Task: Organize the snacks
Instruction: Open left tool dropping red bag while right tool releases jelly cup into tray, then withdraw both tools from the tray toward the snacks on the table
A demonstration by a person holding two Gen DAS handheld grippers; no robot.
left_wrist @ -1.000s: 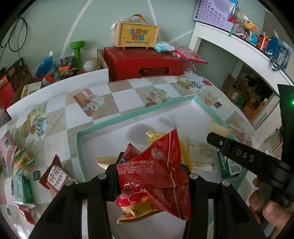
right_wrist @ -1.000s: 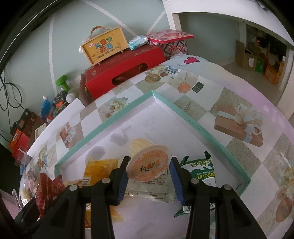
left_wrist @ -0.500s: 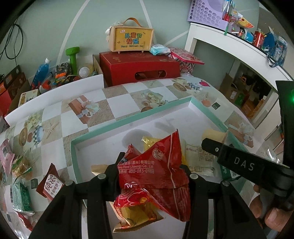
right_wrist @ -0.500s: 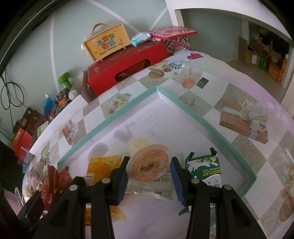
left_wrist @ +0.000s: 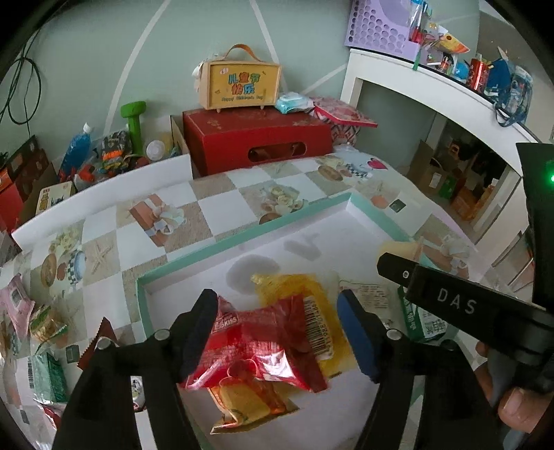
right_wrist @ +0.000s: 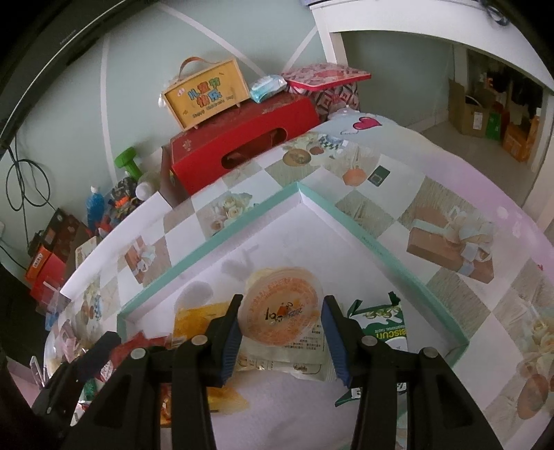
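A shallow white tray with a teal rim [left_wrist: 297, 214] [right_wrist: 346, 211] lies on the patterned table. My left gripper [left_wrist: 277, 329] is open above it; a red snack packet [left_wrist: 256, 346] lies loose between its fingers on a yellow packet [left_wrist: 291, 290]. My right gripper [right_wrist: 282, 329] is shut on an orange jelly cup [right_wrist: 280, 308], held over the tray above a pale packet [right_wrist: 297, 356]. A green biscuit packet [right_wrist: 384, 335] lies to its right. The right gripper also shows in the left wrist view [left_wrist: 450, 301].
Loose snack packets [left_wrist: 41, 325] lie on the table left of the tray. A red box [left_wrist: 256, 142] with a yellow carry case [left_wrist: 239, 84] stands behind. A white shelf [left_wrist: 432, 90] with a purple basket [left_wrist: 381, 24] stands at the right.
My left gripper has opened and let go of the red packet, which now lies flat in the tray. My right gripper still holds the jelly cup, slightly nearer the tray.
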